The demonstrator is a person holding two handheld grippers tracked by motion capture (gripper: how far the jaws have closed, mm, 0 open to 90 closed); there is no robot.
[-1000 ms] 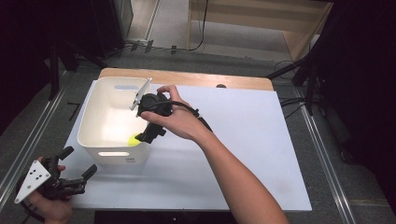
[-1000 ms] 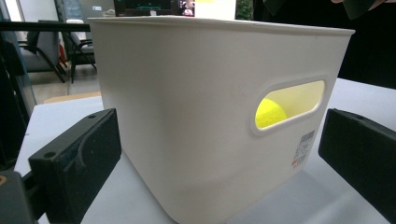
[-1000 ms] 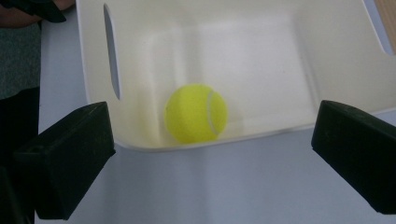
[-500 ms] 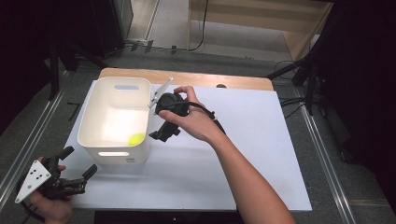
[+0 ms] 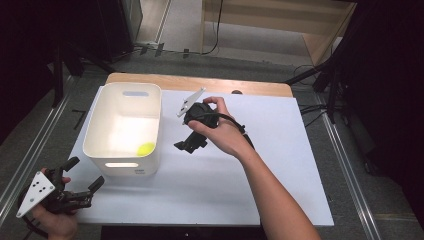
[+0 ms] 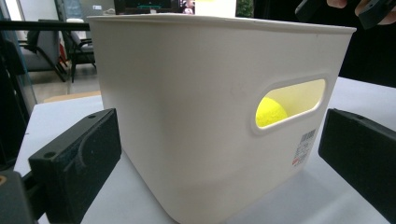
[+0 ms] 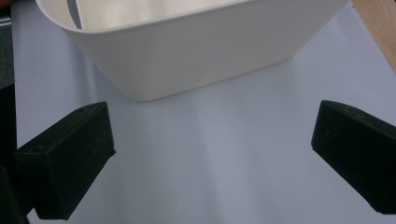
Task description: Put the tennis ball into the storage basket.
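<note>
One small yellow ball (image 5: 146, 148) lies inside the white rectangular plastic bin (image 5: 95, 131) on the white tabletop (image 5: 280, 165). Left claw (image 5: 82, 181) and right claw (image 5: 186, 145) both gape wide, empty, outside the bin.

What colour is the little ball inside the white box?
The ball in the box is bright yellow, clearest in the high view.
</note>
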